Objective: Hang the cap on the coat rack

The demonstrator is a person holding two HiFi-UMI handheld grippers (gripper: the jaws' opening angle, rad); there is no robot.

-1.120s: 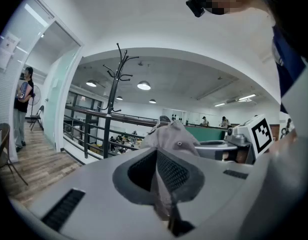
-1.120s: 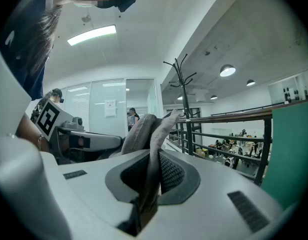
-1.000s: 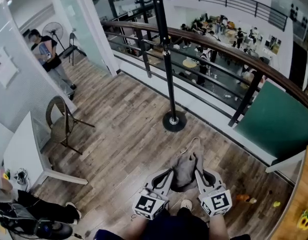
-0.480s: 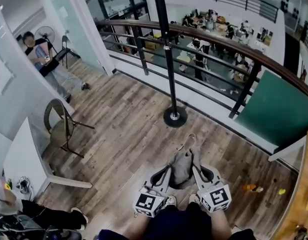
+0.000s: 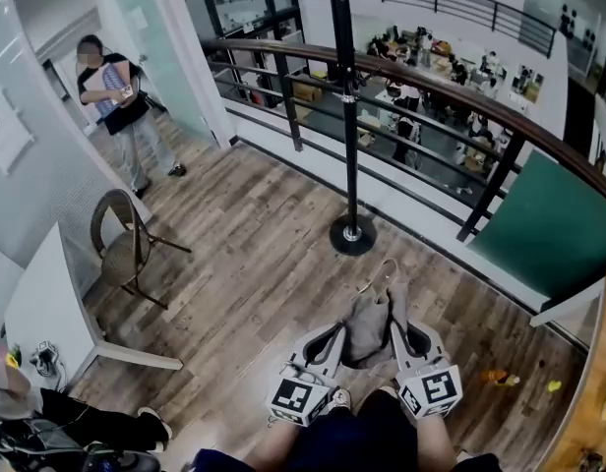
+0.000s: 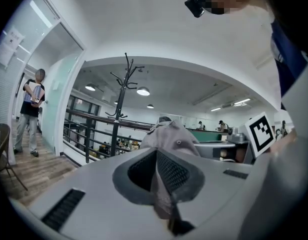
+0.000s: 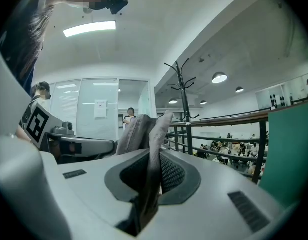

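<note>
Only the head view shows the wicker chair [image 5: 121,249] at left and the coat rack [image 5: 348,116] standing on its round base ahead. The grey cap [image 5: 368,324] hangs between the left gripper [image 5: 334,336] and right gripper [image 5: 397,330], well short of the rack. Each gripper view shows its jaws clamped tight on cap fabric.

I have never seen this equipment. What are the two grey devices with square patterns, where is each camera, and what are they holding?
A person holds a two-jaw hand tool in each hand: the left gripper and the right gripper. The head view comes from a camera on the person's head, looking steeply down. The other two views come from cameras riding on each gripper. Both grippers are shut on a grey cap. Ahead, on the wooden floor, stands the black coat rack.
</note>
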